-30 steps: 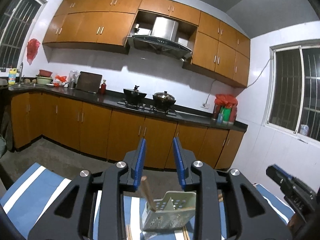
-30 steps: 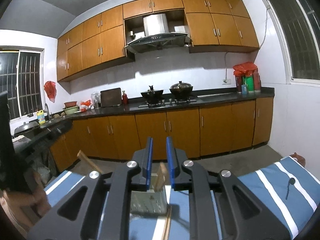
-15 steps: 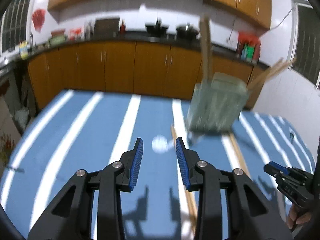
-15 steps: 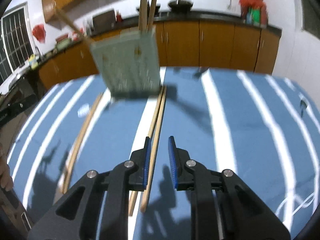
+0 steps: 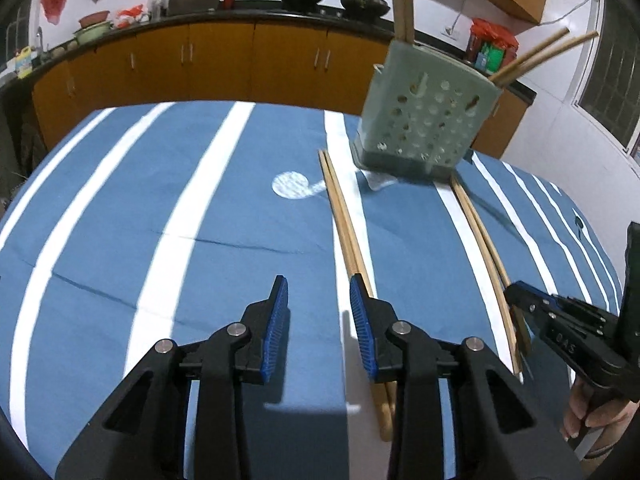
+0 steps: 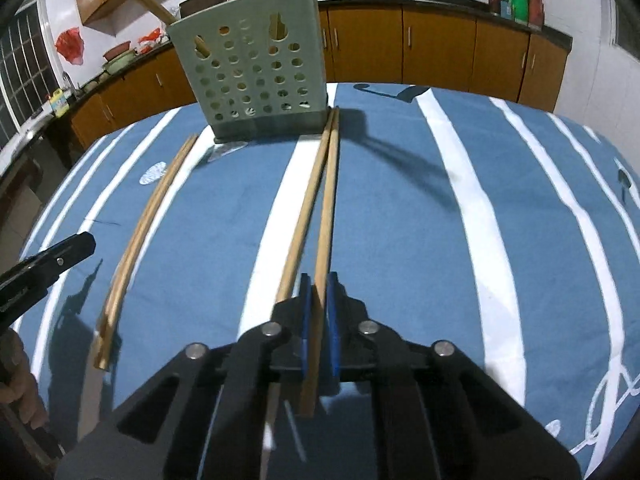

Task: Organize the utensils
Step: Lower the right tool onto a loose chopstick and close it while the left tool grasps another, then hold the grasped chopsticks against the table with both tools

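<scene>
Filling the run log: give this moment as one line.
right gripper: shut on chopstick | left gripper: open, nothing between | holder: upright

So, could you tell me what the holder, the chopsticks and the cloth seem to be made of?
Holder: probably moulded plastic, matte grey-green, with clean round holes punched through thin walls.
Chopsticks: likely bamboo or wood, plain tan and unvarnished-looking, dull with no shine.
Cloth: woven fabric, blue with white stripes, matte, showing soft creases; the fibre itself I cannot tell.
</scene>
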`<state>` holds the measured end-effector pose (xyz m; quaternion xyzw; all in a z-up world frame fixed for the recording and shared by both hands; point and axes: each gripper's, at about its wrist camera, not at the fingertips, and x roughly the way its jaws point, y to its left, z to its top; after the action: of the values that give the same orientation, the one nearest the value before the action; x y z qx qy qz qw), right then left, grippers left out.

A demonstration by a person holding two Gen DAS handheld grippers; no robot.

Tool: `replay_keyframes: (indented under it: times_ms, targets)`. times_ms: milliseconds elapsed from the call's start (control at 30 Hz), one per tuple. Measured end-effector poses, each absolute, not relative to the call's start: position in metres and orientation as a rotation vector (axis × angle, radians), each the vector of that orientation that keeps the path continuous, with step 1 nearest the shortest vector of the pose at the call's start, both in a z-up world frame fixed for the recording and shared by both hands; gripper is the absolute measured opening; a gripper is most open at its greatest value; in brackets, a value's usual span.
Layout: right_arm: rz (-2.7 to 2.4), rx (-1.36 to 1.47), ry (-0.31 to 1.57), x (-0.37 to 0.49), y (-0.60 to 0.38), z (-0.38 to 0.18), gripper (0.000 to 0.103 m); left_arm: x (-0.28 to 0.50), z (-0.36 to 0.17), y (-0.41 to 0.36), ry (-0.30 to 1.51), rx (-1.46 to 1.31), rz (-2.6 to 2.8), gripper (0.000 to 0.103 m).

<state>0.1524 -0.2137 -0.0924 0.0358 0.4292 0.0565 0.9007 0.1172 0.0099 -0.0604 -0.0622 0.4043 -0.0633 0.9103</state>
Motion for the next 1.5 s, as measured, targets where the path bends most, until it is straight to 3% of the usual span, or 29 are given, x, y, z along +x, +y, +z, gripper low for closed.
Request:
replay_keyframes:
  times_ms: [500, 1500]
  targets:
    - [0.032, 0.137, 0.884, 0.154, -0.243, -0.093, 0.008, 0.114, -0.074, -0.014, 0.885, -0.083, -0.207, 0.017]
    - [0.019, 0.134, 0.883, 0.152, -0.244, -0.093, 0.010, 0.126, -0.078, -0.017, 0.901, -0.037, -0.151, 0.015]
